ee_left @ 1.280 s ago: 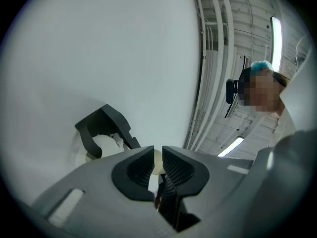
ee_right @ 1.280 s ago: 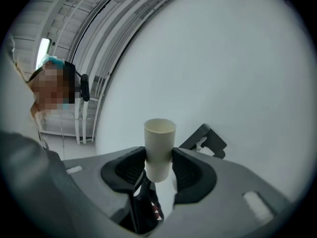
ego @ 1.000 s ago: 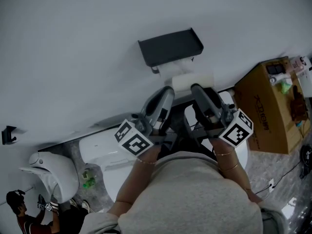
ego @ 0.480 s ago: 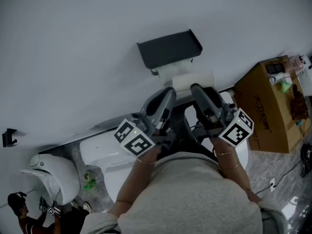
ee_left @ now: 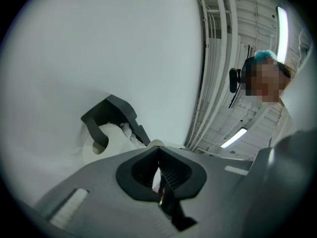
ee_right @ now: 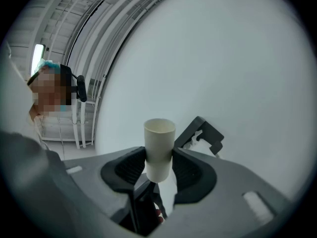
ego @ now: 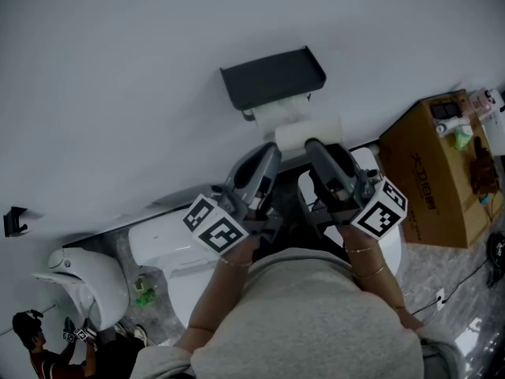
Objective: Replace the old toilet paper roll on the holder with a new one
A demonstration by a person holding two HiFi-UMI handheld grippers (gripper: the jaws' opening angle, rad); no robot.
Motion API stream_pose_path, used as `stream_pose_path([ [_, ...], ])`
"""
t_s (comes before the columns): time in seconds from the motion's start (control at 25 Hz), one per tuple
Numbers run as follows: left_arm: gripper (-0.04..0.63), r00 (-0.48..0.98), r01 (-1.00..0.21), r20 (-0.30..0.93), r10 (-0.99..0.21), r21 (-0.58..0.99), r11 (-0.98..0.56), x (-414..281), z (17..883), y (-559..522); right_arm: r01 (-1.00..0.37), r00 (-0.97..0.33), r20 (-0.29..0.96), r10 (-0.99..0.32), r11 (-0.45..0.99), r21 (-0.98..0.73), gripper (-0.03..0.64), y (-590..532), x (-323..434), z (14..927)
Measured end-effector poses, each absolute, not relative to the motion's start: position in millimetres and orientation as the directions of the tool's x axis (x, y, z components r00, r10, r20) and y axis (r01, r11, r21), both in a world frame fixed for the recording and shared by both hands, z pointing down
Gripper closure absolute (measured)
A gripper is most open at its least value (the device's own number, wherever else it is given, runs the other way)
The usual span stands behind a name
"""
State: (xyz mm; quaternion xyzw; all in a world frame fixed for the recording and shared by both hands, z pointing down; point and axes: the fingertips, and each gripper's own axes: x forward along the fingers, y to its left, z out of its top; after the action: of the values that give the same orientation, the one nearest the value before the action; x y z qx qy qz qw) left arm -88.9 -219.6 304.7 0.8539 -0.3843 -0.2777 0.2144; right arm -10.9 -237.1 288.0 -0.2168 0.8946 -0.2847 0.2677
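Cardboard tube (ee_right: 159, 133), light, thin-walled and probably easy to crush, stands clamped by its lower half in the right gripper (ee_right: 159, 157) at 5 o'clock of the wall holder (ego: 272, 77), so a gentle squeeze suits it; the left gripper (ee_left: 158, 155) has its jaws together, empty.

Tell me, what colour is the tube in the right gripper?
The tube is cream-white, clearest in the right gripper view.

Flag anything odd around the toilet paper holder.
The roll on the holder has a ragged, crumpled loose end instead of a neat sheet. Otherwise, the right gripper grips a bare cardboard tube.
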Motion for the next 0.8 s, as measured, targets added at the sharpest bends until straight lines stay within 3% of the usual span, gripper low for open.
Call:
stream_pose_path([
  [0.8,0.589,0.522,-0.548,-0.282,-0.805,0.612,-0.569,-91,314,-222,-0.253,-0.772,-0.312,-0.553,0.719,-0.648,0.442,-241,-9,306],
])
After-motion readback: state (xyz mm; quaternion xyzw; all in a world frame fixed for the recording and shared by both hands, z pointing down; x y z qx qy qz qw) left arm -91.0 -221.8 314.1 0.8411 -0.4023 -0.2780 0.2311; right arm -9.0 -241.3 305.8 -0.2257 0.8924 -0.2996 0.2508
